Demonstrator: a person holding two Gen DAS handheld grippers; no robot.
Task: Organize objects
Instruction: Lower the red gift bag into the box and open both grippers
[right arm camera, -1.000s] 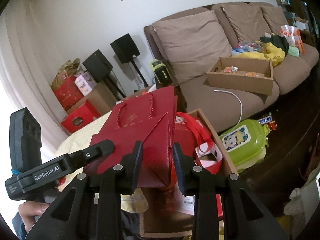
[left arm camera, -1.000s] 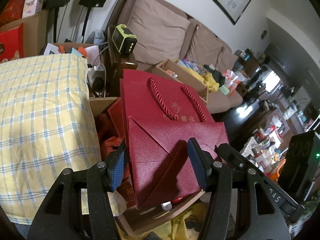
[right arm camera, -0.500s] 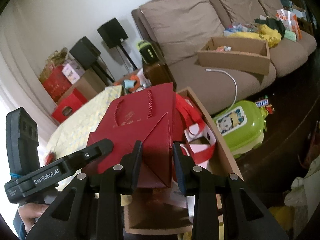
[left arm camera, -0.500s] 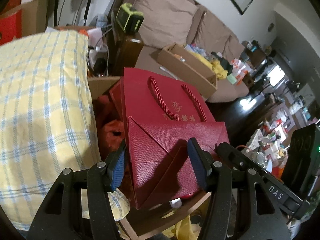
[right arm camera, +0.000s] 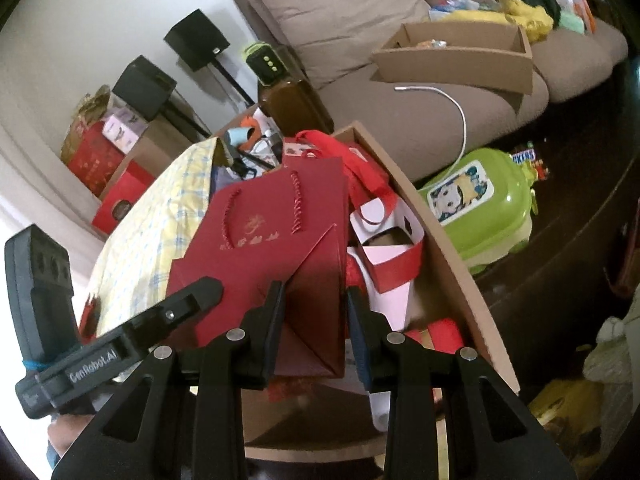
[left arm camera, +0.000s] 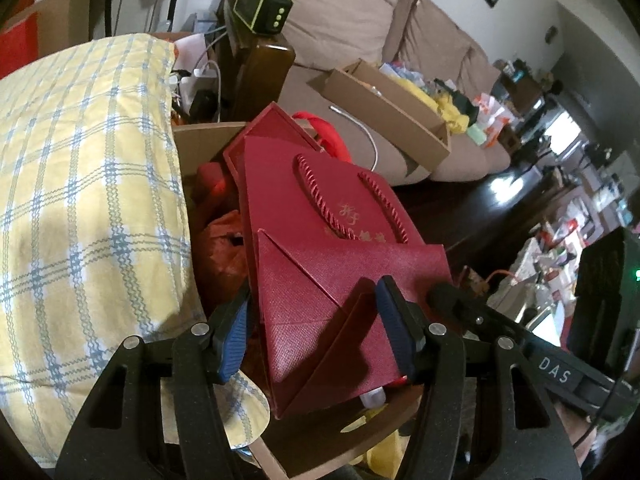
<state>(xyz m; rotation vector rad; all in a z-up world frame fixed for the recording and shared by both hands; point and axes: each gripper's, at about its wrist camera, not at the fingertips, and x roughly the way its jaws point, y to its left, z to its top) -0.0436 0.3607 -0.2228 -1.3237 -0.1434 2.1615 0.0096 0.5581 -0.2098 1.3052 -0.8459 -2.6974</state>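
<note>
Both tongs (left arm camera: 316, 328) (right arm camera: 314, 328) on red gift bag (left arm camera: 332, 264) above cardboard box (right arm camera: 448, 248).

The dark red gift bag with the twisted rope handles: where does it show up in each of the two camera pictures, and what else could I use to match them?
Left wrist view: the dark red gift bag fills the centre, folded flat, its bottom end between the left gripper fingers.
Right wrist view: left of centre and low, its folded corner between the right gripper fingers.
Shared landmark: the lime-green cube gadget beside the sofa arm.
</note>
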